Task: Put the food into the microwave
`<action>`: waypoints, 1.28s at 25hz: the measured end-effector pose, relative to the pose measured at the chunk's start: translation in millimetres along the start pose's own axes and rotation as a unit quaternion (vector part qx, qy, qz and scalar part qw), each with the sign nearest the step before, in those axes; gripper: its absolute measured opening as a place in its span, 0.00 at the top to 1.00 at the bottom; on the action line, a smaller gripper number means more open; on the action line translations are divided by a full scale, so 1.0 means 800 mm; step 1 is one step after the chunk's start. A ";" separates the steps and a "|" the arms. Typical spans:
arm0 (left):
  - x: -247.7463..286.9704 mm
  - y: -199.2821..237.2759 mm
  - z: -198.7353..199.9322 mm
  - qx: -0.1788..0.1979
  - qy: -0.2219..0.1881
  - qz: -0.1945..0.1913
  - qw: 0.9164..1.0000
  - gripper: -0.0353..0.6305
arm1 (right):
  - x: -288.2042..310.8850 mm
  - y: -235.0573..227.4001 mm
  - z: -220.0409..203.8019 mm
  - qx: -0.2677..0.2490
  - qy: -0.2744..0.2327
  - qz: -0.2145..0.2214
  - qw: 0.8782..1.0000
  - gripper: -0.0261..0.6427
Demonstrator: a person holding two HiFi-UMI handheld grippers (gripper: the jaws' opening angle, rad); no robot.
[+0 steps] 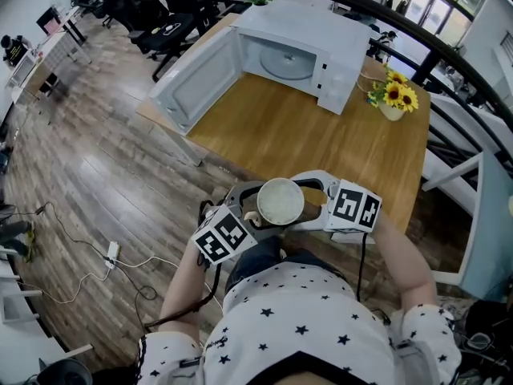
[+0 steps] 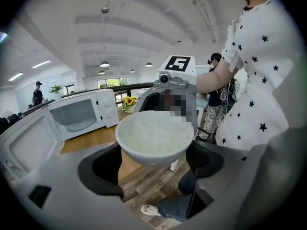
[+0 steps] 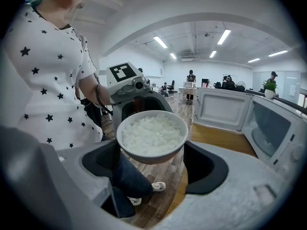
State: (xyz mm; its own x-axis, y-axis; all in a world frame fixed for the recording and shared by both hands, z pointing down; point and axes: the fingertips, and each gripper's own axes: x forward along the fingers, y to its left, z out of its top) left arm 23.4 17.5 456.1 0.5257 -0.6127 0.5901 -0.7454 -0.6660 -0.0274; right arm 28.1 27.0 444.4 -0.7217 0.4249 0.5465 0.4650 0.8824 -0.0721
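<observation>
Holding a white ceramic bowl of cooked rice (image 1: 280, 201) up in the air close to the body, the person has the left gripper (image 1: 255, 213) and the right gripper (image 1: 311, 203) facing each other across it. Each gripper's jaws are closed against opposite sides of the bowl, so it is clamped from both directions and sits level. It hangs over the near edge of the wooden surface (image 1: 321, 147), with the wood-plank floor (image 1: 96, 175) partly below it. The white microwave oven (image 1: 321, 46) stands well apart at the far end, its door (image 1: 192, 83) swung wide and the glass turntable (image 1: 287, 62) bare. To me this looks like the carrying step. Next, the bowl needs moving forward, kept level, past the open door and onto the turntable before either grip lets go.
</observation>
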 end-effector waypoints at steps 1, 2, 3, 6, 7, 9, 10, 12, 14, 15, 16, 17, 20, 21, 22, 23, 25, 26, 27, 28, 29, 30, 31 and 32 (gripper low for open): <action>0.001 0.007 0.000 0.000 0.002 -0.002 1.000 0.31 | 0.001 -0.007 0.000 0.002 0.001 -0.001 1.000 0.35; 0.003 0.014 -0.001 0.000 0.002 -0.003 1.000 0.31 | 0.002 -0.014 0.001 0.004 0.001 -0.002 1.000 0.35; 0.005 0.023 0.000 0.001 0.001 -0.003 1.000 0.31 | 0.004 -0.022 0.002 0.005 0.001 -0.003 1.000 0.35; 0.013 0.051 0.003 0.007 -0.003 -0.007 1.000 0.31 | 0.007 -0.053 0.009 0.004 -0.005 -0.015 1.000 0.35; 0.017 0.061 0.004 0.009 -0.004 -0.009 1.000 0.31 | 0.007 -0.064 0.008 0.004 -0.005 -0.017 1.000 0.35; 0.024 0.081 0.007 0.013 -0.003 -0.012 1.000 0.31 | 0.008 -0.084 0.004 0.011 -0.002 -0.017 1.000 0.34; 0.027 0.092 0.009 0.014 -0.003 -0.014 1.000 0.31 | 0.008 -0.095 0.004 0.014 -0.002 -0.017 1.000 0.35; 0.032 0.115 0.011 0.017 -0.002 -0.017 1.000 0.31 | 0.010 -0.119 0.008 0.016 -0.003 -0.023 1.000 0.35; 0.035 0.140 0.014 0.023 -0.002 -0.021 1.000 0.31 | 0.012 -0.144 0.015 0.018 -0.005 -0.031 0.999 0.35; 0.037 0.151 0.016 0.026 -0.003 -0.024 0.999 0.31 | 0.013 -0.155 0.017 0.019 -0.005 -0.033 0.999 0.35; 0.038 0.163 0.018 0.029 -0.003 -0.026 0.999 0.31 | 0.013 -0.166 0.018 0.021 -0.004 -0.035 0.999 0.35; 0.039 0.174 0.021 0.032 -0.003 -0.029 0.999 0.31 | 0.014 -0.177 0.020 0.024 -0.004 -0.037 0.999 0.35; 0.043 0.210 0.026 0.039 -0.001 -0.035 0.999 0.31 | 0.016 -0.213 0.028 0.027 -0.003 -0.048 0.998 0.35; 0.045 0.222 0.027 0.041 -0.001 -0.038 0.998 0.31 | 0.017 -0.225 0.031 0.029 -0.003 -0.052 0.998 0.35; 0.048 0.234 0.027 0.043 -0.001 -0.040 0.998 0.31 | 0.018 -0.238 0.033 0.029 -0.004 -0.056 0.998 0.35; 0.051 0.246 0.027 0.045 -0.001 -0.043 0.998 0.31 | 0.021 -0.251 0.034 0.029 -0.005 -0.061 0.998 0.35; 0.059 0.271 0.025 0.049 -0.002 -0.048 0.998 0.31 | 0.027 -0.276 0.030 0.031 -0.003 -0.067 0.997 0.35; 0.064 0.283 0.023 0.051 -0.002 -0.051 0.997 0.31 | 0.030 -0.289 0.030 0.032 -0.002 -0.071 0.997 0.35; 0.069 0.294 0.022 0.053 -0.001 -0.054 0.997 0.31 | 0.032 -0.300 0.030 0.034 -0.003 -0.075 0.997 0.35; 0.073 0.304 0.021 0.054 0.000 -0.057 0.997 0.31 | 0.034 -0.311 0.030 0.036 -0.004 -0.080 0.996 0.35; 0.077 0.313 0.020 0.056 0.000 -0.060 0.997 0.31 | 0.035 -0.321 0.029 0.038 -0.003 -0.083 0.996 0.35; 0.080 0.323 0.020 0.057 0.001 -0.063 0.996 0.31 | 0.036 -0.332 0.028 0.041 -0.002 -0.087 0.995 0.35; 0.084 0.332 0.020 0.059 0.003 -0.066 0.996 0.31 | 0.037 -0.342 0.027 0.044 0.000 -0.091 0.995 0.34; 0.087 0.340 0.020 0.061 0.004 -0.069 0.996 0.31 | 0.038 -0.350 0.025 0.048 0.003 -0.093 0.994 0.35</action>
State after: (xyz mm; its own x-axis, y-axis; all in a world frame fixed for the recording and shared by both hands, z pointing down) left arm -136.4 -213.4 477.1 0.6155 -0.5092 0.6015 -0.6116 -0.7900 -0.0429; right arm -134.3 -203.3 464.6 -0.7880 0.2512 0.5621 0.2718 0.9611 -0.0484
